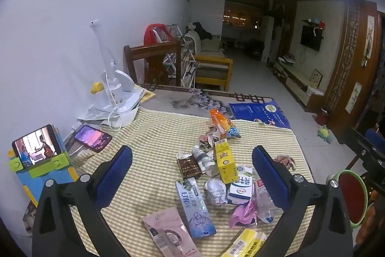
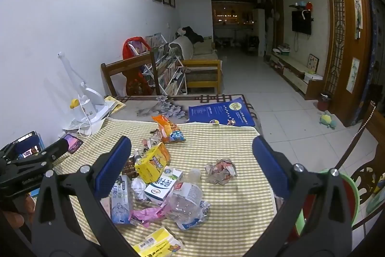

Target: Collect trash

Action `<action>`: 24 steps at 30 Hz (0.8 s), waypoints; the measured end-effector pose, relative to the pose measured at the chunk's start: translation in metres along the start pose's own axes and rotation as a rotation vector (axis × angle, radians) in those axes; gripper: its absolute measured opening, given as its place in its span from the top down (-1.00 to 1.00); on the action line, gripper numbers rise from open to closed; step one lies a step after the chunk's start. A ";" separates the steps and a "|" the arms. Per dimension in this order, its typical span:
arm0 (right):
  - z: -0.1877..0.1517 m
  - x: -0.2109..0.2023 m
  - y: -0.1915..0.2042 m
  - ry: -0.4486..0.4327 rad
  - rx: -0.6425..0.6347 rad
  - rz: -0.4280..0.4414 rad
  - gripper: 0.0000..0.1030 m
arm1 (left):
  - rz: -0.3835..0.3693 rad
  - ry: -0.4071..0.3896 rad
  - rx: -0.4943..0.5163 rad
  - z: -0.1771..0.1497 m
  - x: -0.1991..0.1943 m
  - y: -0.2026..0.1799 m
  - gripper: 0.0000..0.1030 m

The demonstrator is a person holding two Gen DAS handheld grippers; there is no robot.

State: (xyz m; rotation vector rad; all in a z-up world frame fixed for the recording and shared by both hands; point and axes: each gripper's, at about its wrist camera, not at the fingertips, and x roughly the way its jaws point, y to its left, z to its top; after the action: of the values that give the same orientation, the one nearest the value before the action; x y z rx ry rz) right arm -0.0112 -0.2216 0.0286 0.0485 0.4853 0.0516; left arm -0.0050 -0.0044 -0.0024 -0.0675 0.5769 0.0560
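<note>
Trash lies scattered on a striped cloth: a yellow carton, a white milk box, a crushed clear bottle, a blue-white box, pink wrapper, crumpled paper, an orange snack bag. My left gripper is open and empty above the pile. My right gripper is open and empty above the bottle and milk box. The left gripper also shows in the right wrist view.
A green bin with red inside stands at the table's right edge. Two phones, a white lamp and a blue folder lie on the table. A wooden chair stands behind it.
</note>
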 end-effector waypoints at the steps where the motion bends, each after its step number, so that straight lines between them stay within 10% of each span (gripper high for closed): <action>1: 0.001 0.000 0.000 0.001 -0.002 0.000 -0.93 | -0.001 0.000 0.001 0.000 0.000 0.000 -0.85; 24: -0.019 0.011 -0.008 0.023 0.005 0.007 -0.93 | -0.005 0.032 0.001 -0.004 0.012 -0.002 -0.85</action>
State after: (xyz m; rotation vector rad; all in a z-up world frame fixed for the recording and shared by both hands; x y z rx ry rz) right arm -0.0100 -0.2279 0.0062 0.0549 0.5080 0.0579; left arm 0.0034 -0.0065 -0.0125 -0.0688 0.6089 0.0498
